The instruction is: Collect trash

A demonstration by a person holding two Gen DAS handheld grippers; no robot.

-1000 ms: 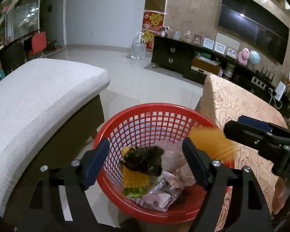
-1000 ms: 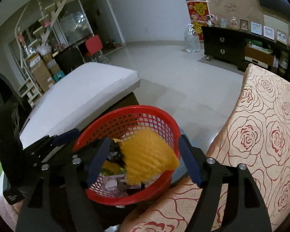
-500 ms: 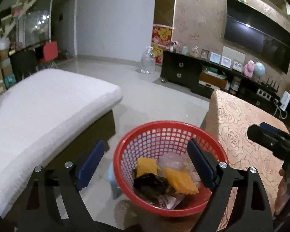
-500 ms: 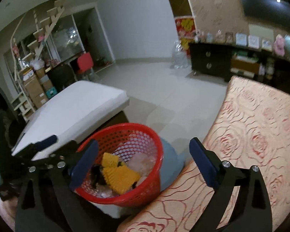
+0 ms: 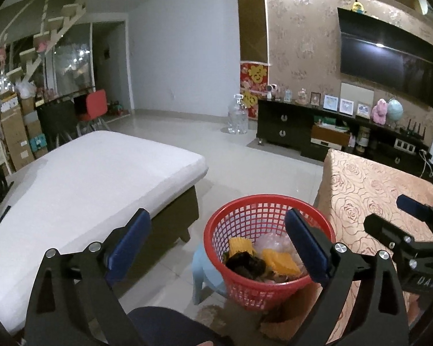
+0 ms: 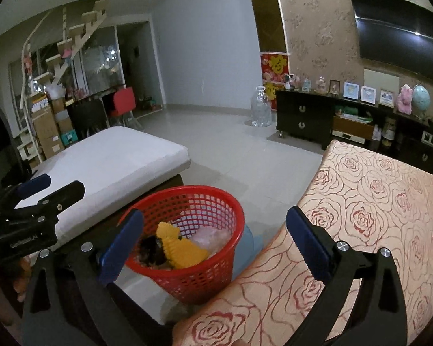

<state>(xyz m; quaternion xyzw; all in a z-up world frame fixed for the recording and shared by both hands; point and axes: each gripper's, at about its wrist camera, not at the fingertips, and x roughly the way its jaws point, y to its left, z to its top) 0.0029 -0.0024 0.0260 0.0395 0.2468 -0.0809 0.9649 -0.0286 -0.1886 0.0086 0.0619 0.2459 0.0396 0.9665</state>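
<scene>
A red mesh basket (image 5: pixel 245 285) stands on a light blue stool (image 5: pixel 200 276) and holds trash: yellow foam pieces (image 5: pixel 278 259), a dark crumpled piece (image 5: pixel 245 263) and clear plastic. It also shows in the right wrist view (image 6: pixel 216 271). My left gripper (image 5: pixel 216 245) is open and empty, above and behind the basket. My right gripper (image 6: pixel 213 243) is open and empty, held over the basket's right side and the table edge. The right gripper shows in the left wrist view (image 5: pixel 404 230); the left gripper shows in the right wrist view (image 6: pixel 37 199).
A table with a rose-patterned cloth (image 6: pixel 375 216) stands right of the basket. A white-cushioned sofa (image 5: pixel 86 184) stands to the left. A black TV cabinet (image 5: pixel 317 132), a water bottle (image 5: pixel 238 115) and tiled floor (image 5: pixel 259 167) lie beyond.
Both grippers have pulled up and back from the basket. The yellow foam piece that hung between the right gripper's fingers now lies in the basket.
</scene>
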